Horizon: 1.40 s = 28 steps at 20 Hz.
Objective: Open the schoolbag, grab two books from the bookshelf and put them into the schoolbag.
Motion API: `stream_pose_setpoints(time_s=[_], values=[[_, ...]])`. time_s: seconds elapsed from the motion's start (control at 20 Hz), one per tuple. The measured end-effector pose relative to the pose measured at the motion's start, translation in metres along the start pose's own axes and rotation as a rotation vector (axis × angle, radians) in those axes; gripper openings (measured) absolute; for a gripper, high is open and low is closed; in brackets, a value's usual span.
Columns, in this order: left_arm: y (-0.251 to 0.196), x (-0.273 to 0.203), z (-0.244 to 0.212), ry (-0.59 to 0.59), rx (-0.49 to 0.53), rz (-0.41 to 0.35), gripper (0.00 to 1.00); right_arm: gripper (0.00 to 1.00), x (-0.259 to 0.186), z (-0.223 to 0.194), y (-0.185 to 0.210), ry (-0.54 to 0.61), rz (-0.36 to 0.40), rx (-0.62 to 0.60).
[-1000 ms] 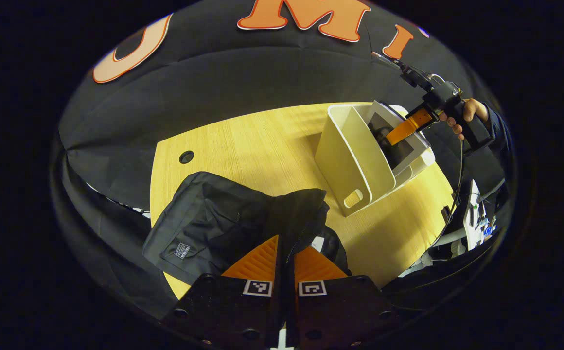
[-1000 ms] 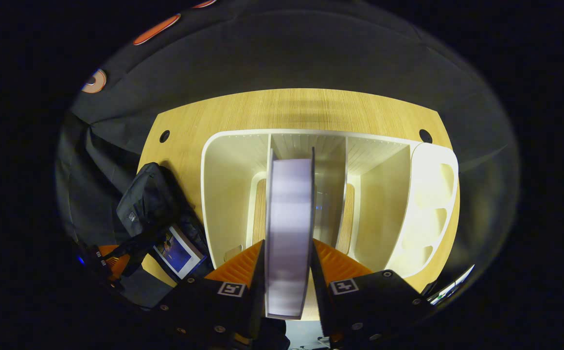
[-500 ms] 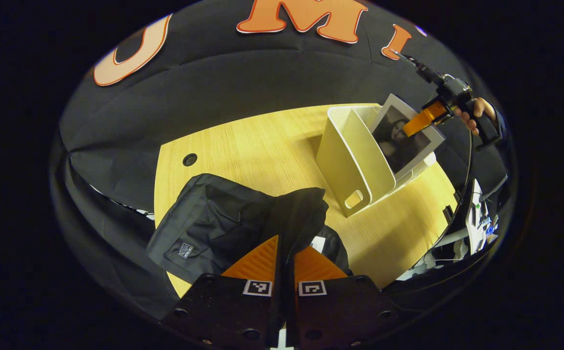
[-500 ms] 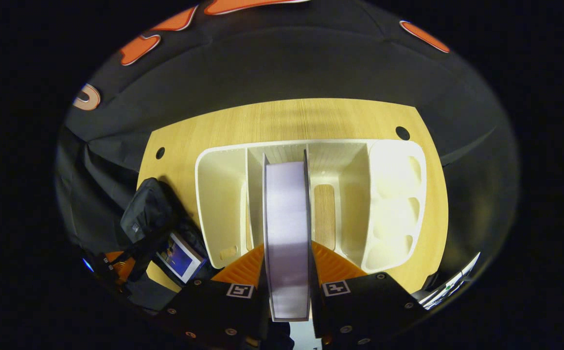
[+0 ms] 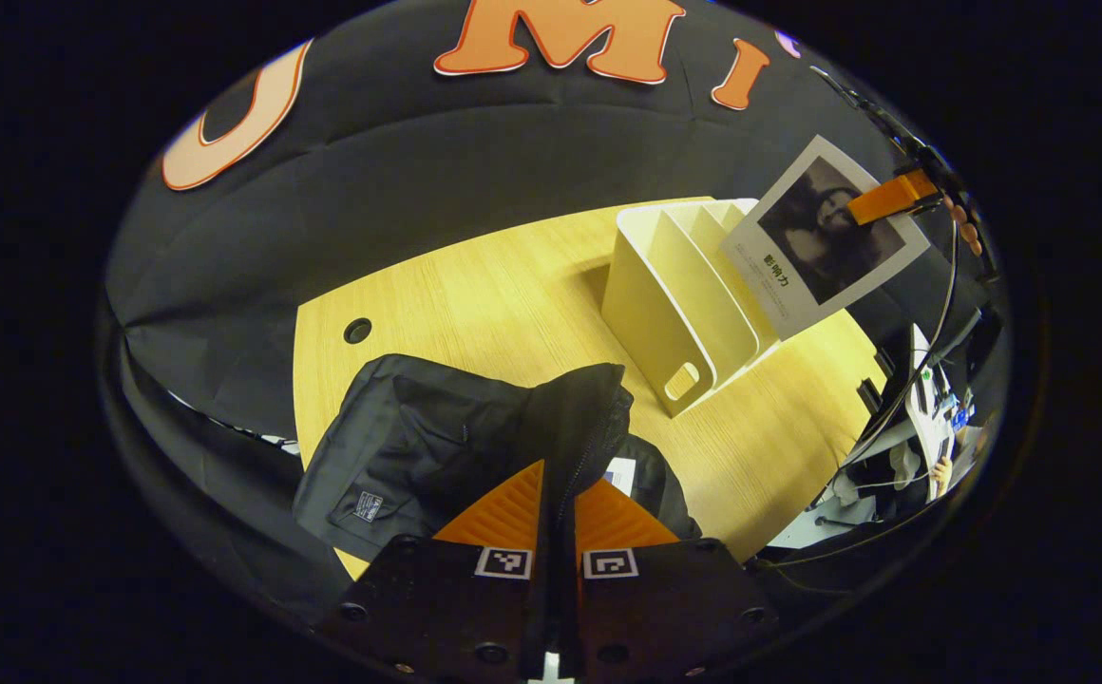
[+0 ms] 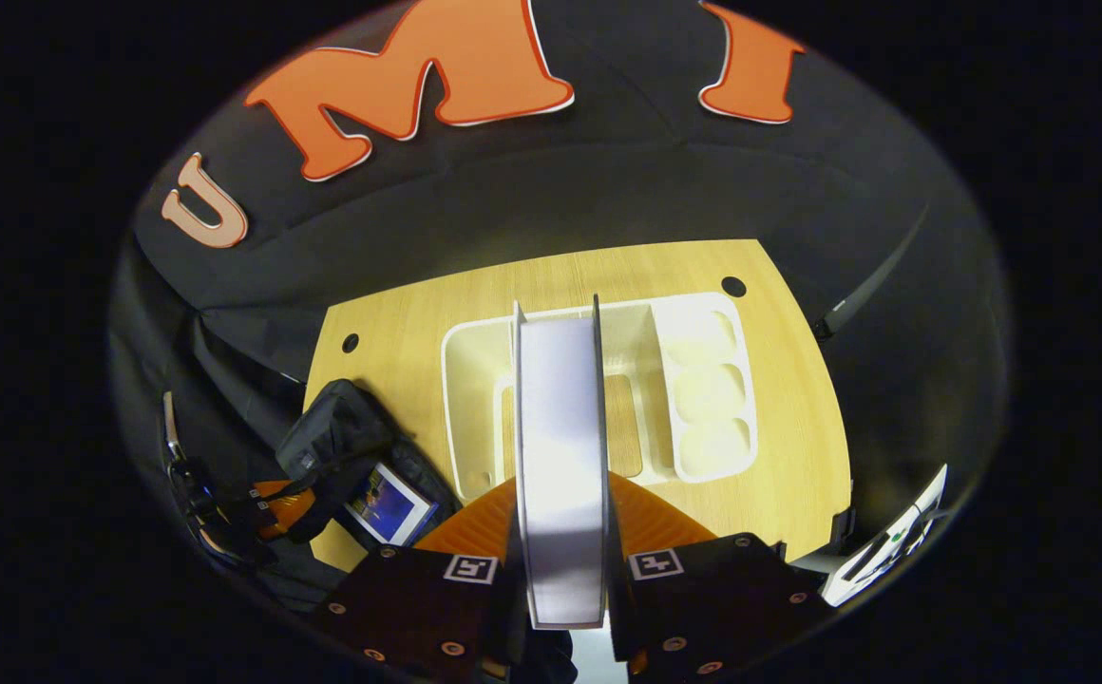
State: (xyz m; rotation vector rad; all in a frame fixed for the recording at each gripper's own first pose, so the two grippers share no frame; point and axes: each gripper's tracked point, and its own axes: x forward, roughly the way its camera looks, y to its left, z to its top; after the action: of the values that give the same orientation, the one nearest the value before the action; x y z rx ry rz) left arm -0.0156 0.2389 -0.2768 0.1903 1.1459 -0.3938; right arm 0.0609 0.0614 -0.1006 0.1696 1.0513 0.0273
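Rising clear of the bookshelf (image 6: pixel 475 380) since a second ago, the book (image 6: pixel 560 456) now hangs well above the slots it then stood in, and in the right gripper view the shelf has shrunk beneath the jaws. Both fingers of the right gripper (image 6: pixel 560 518) clench the book's covers, its page edge facing the camera. Beyond the jaws lies the wooden table (image 6: pixel 798 399), with the black cloth wall behind it. Left of the jaws, the schoolbag (image 6: pixel 342 442) lies open with another book (image 6: pixel 388 503) inside. In the left gripper view the lifted book's cover (image 5: pixel 822 242) faces the camera, pinched at its upper right corner by the right gripper (image 5: pixel 893 195). The left gripper (image 5: pixel 560 494) has its jaws clamped on the schoolbag's (image 5: pixel 437 437) zipper edge, unchanged from before.
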Motion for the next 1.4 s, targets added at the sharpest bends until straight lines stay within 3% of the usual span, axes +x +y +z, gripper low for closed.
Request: stream_pose_setpoints(time_s=[0.25,0.55,0.9,1.2,1.4], values=[[0.008,-0.003,0.000,-0.011,0.061,-0.042,0.06,0.36,-0.028,-0.033,0.025,-0.036,0.001,0.051],[0.014,-0.003,0.005,-0.026,0.113,-0.095,0.06,0.36,-0.039,-0.086,0.079,-0.063,0.091,0.192],[0.021,-0.014,0.015,-0.064,0.146,-0.107,0.06,0.35,0.005,-0.143,0.163,-0.013,0.289,0.346],[0.024,-0.031,0.028,-0.098,0.134,-0.121,0.06,0.34,0.059,-0.161,0.209,-0.009,0.407,0.488],[0.020,-0.038,0.031,-0.110,0.130,-0.133,0.06,0.34,0.088,-0.164,0.244,-0.018,0.526,0.595]])
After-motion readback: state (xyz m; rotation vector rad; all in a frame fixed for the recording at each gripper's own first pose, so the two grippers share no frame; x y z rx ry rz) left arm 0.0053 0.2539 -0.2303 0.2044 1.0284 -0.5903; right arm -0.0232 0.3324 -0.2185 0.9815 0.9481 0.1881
